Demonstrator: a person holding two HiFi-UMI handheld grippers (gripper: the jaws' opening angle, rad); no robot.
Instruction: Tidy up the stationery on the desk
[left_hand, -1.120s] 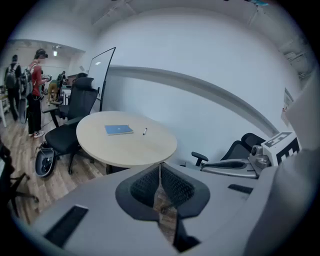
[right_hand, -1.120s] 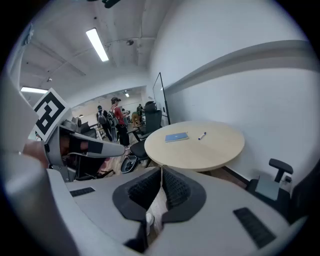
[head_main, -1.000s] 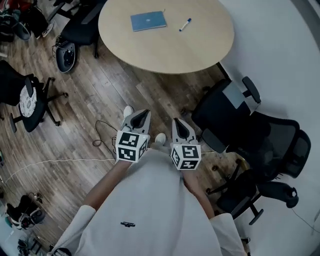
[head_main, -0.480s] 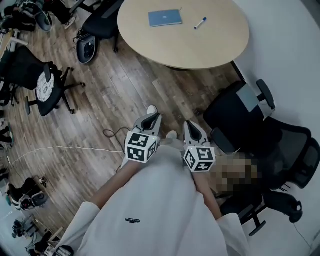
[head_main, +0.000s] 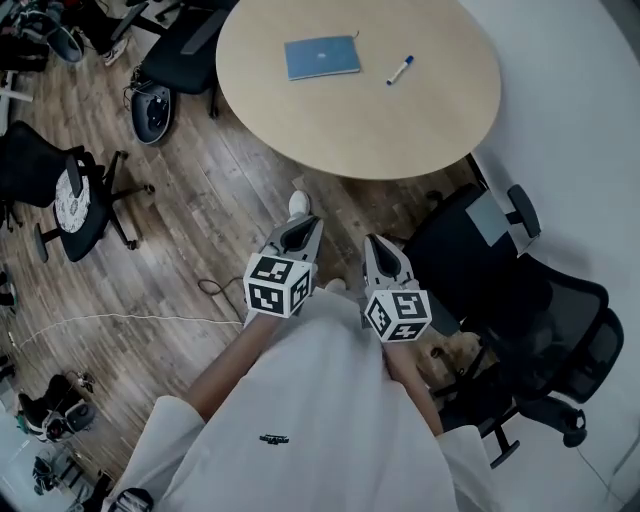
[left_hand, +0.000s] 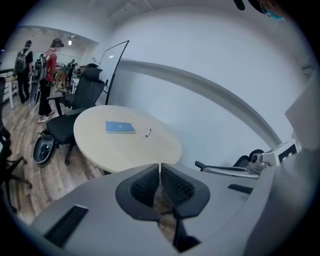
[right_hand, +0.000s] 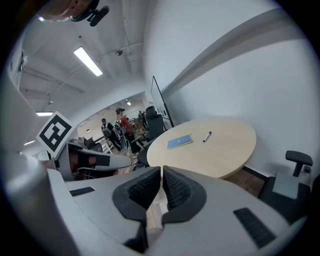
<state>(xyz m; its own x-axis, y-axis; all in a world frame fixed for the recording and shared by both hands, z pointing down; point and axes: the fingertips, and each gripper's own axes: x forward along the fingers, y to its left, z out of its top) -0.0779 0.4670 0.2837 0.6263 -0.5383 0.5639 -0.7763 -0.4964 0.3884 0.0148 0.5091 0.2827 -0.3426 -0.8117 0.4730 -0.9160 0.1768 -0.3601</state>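
Left gripper (head_main: 298, 230) and right gripper (head_main: 376, 248) are closed, empty. Recommend: reach round table (head_main: 380, 130), then open jaws for marker (head_main: 399, 70), blue notebook (head_main: 321, 57).

- Table (head_main: 430, 130) top is mostly bare. Only a blue notebook (head_main: 321, 57) and a marker (head_main: 399, 69) sit on it, toward the far side and apart from each other. The near half is free.
- Wood floor (head_main: 210, 210) up to the table's near edge is open.
- Right side is tight: black office chairs (head_main: 470, 250) are crowded just beside the table edge, against the white wall (head_main: 570, 120).
- Another black chair (head_main: 185, 45) stands at the far-left rim.
- The left chair (head_main: 70, 195) is well apart, and a white cable (head_main: 120, 320) lies across the floor.
- Left tongs (head_main: 298, 232) and right tongs (head_main: 382, 258) are over the floor, short of the table. The right tongs are near the chairs.
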